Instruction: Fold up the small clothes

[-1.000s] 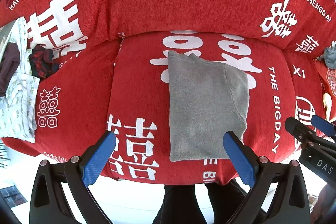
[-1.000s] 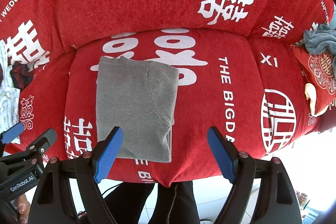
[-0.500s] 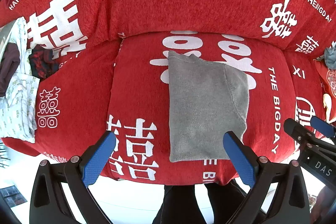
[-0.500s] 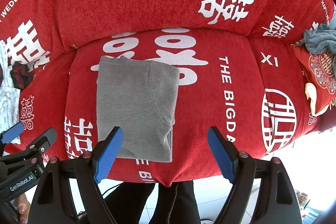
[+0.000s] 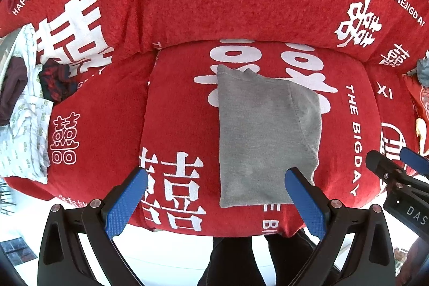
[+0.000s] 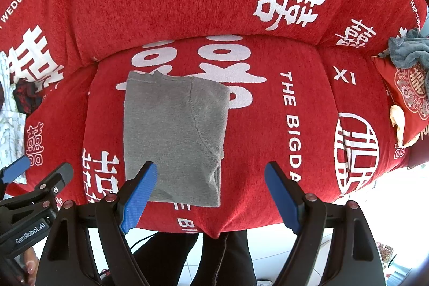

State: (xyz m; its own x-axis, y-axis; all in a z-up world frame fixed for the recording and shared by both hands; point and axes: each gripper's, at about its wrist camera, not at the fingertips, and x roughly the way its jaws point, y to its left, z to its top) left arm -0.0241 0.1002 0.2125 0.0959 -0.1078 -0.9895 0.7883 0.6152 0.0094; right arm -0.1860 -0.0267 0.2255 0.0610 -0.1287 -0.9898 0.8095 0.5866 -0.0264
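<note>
Fingers on the left gripper [image 5: 215, 180] and right gripper [image 6: 211, 176] are both spread wide, holding nothing. The folded gray top [image 5: 265, 136], maybe a sweater, lies flat on the red sofa seat cushion [image 5: 177, 109] below them.

Middle sofa seat [image 6: 268, 152] is bare red cover either side of the folded grey garment [image 6: 174, 133], so approach from above is unblocked there. Left end crowded by a pile of clothes [image 5: 24, 125]. Right end blocked by a red cushion [image 6: 410, 98] with a grey cloth [image 6: 407, 50] on top
</note>
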